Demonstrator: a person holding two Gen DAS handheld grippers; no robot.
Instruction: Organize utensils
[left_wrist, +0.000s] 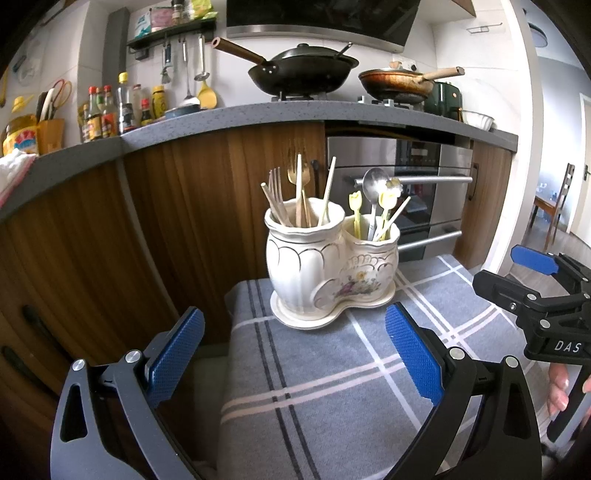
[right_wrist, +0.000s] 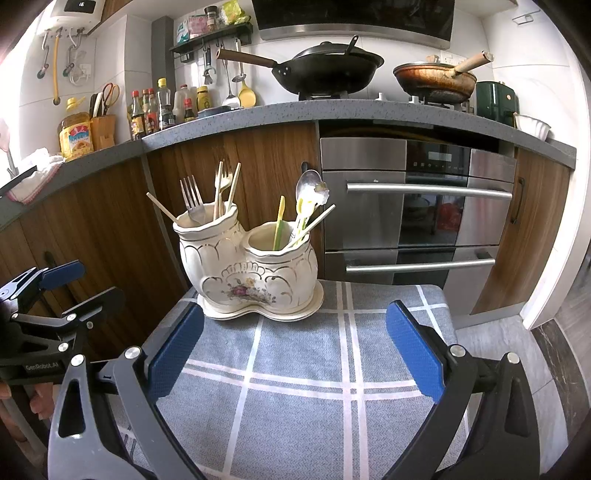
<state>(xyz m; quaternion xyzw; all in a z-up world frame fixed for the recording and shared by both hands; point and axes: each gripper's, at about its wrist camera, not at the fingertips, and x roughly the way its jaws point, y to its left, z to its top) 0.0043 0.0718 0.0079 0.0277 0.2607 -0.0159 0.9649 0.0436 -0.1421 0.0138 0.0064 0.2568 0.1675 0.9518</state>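
A white ceramic two-cup utensil holder (left_wrist: 328, 266) (right_wrist: 251, 269) stands on its saucer at the far edge of a grey plaid cloth (left_wrist: 332, 387) (right_wrist: 295, 387). Its left cup holds forks (left_wrist: 277, 199) (right_wrist: 192, 197) and chopsticks. Its right cup holds a metal spoon (left_wrist: 373, 184) (right_wrist: 308, 182), yellow picks and a chopstick. My left gripper (left_wrist: 295, 354) is open and empty, short of the holder. My right gripper (right_wrist: 295, 350) is open and empty, also short of it. Each gripper shows at the edge of the other's view, the right one (left_wrist: 532, 288) and the left one (right_wrist: 51, 295).
Behind the cloth-covered stand are wooden cabinet doors (right_wrist: 110, 229) and a steel oven (right_wrist: 417, 206). The grey counter (right_wrist: 332, 110) above carries a black wok (right_wrist: 325, 70), a brown pan (right_wrist: 436, 79), sauce bottles and a knife block. Tiled floor (right_wrist: 517, 354) lies to the right.
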